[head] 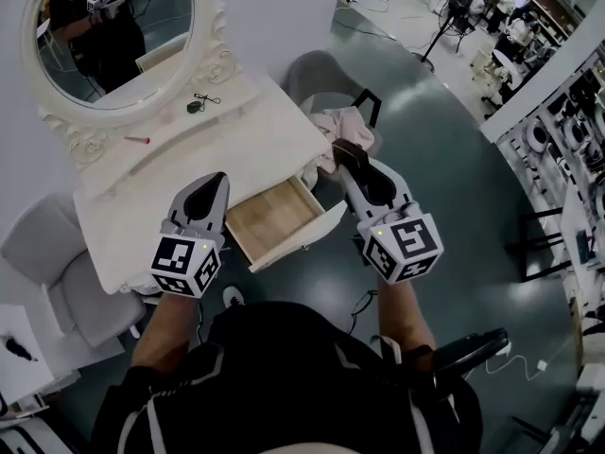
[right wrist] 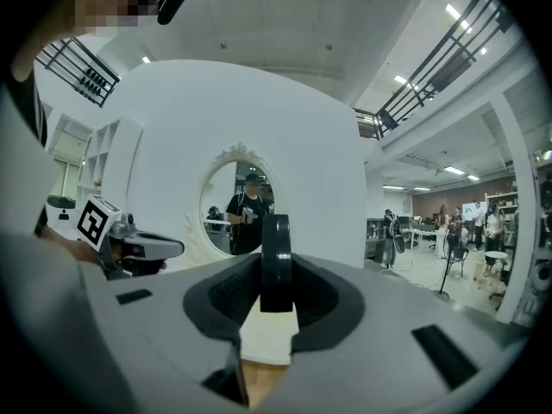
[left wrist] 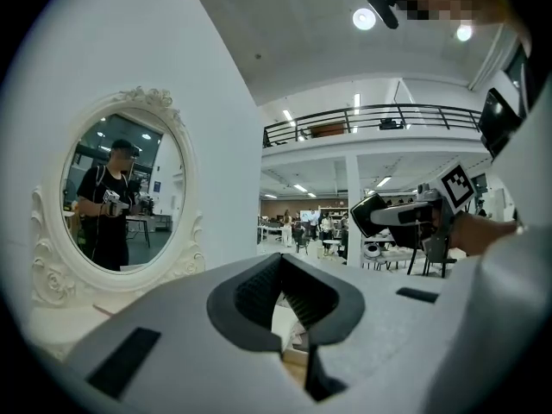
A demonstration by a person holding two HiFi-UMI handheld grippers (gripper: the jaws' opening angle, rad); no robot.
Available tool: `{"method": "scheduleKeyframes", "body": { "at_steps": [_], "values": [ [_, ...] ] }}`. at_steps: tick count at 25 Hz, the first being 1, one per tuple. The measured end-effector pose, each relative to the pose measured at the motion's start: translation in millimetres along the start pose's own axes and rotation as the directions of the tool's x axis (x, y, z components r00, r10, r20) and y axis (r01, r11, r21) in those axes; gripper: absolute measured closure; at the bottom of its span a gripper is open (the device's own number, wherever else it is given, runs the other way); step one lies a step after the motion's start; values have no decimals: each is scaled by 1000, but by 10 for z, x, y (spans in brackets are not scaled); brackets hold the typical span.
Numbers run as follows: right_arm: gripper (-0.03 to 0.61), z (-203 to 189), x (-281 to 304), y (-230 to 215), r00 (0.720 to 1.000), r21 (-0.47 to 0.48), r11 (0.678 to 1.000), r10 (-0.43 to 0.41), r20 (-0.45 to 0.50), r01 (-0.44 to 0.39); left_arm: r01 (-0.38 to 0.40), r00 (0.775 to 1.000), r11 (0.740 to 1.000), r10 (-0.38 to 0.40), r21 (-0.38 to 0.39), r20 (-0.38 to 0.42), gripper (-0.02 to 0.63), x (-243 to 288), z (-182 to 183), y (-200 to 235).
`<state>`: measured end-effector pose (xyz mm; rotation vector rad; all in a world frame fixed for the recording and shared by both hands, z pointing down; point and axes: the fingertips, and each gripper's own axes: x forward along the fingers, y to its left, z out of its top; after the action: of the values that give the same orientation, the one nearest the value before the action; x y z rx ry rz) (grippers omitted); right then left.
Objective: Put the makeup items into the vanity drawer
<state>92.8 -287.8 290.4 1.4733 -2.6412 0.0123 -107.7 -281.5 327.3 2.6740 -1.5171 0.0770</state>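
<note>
The white vanity (head: 161,192) has its wooden drawer (head: 276,218) pulled open towards me. My right gripper (head: 343,151) hovers just right of the drawer's far corner, shut on a dark round flat makeup case (right wrist: 275,240) held edge-on between the pads. To the left of the drawer, above the tabletop, my left gripper (head: 216,182) is open with nothing between its fingers (left wrist: 259,293). A small green item with a black cord (head: 196,105) and a thin red pencil (head: 137,140) lie on the tabletop below the oval mirror (head: 113,26).
A pinkish cloth (head: 342,126) lies on a grey chair (head: 317,76) just beyond the vanity's right end. Another grey chair (head: 52,272) stands at the left. Dark floor stretches to the right, with shelving (head: 567,149) at the far right.
</note>
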Motion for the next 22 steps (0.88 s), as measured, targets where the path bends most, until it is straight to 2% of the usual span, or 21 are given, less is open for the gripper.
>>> {"method": "scheduleKeyframes", "body": {
  "at_steps": [6, 10, 14, 19, 22],
  "values": [
    [476, -225, 362, 137, 999, 34, 999, -2, -48, 4, 79, 996, 997, -79, -5, -43, 611, 100, -273, 258],
    [476, -452, 558, 253, 994, 40, 999, -18, -106, 22, 128, 988, 990, -133, -55, -82, 609, 84, -508, 440],
    [476, -684, 737, 320, 985, 27, 999, -22, -171, 27, 162, 978, 984, -170, -68, -123, 609, 80, -694, 534],
    [476, -1160, 994, 235, 967, 43, 999, 7, -253, 4, 134, 977, 986, -148, -97, -155, 609, 125, -951, 635],
    [476, -1460, 1151, 186, 954, 34, 998, 67, -291, -60, 76, 977, 990, -98, -119, -190, 611, 139, -1162, 636]
  ]
}}
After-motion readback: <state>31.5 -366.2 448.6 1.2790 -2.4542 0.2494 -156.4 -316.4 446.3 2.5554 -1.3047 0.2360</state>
